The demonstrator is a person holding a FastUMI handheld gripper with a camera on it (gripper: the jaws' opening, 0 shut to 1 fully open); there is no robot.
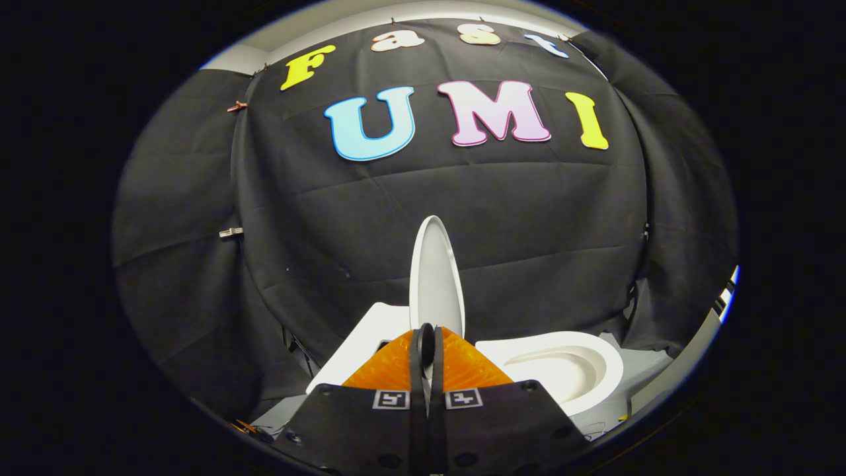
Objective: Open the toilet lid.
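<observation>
Toilet lid [436,277] is seen raised, standing close to upright, edge-on to the camera, just beyond the gripper [426,344]. The fingers are brought together, almost touching, only a thin slit left between them. The lower edge of the lid appears to sit in that slit at the fingertips, but whether both fingers press on it cannot be told.

The toilet seat and bowl [562,370] are exposed to the right of the fingers, white, rim open to view. A white tank top [360,347] is seen to the left, behind the fingers.

Room: the booth is closed off by black cloth [542,218], draped with creases and folds, pinned at the seams by small clips [231,232]. A pale ceiling strip [423,12] is visible above the cloth. A grey floor [644,367] is seen beside the bowl at the right.
</observation>
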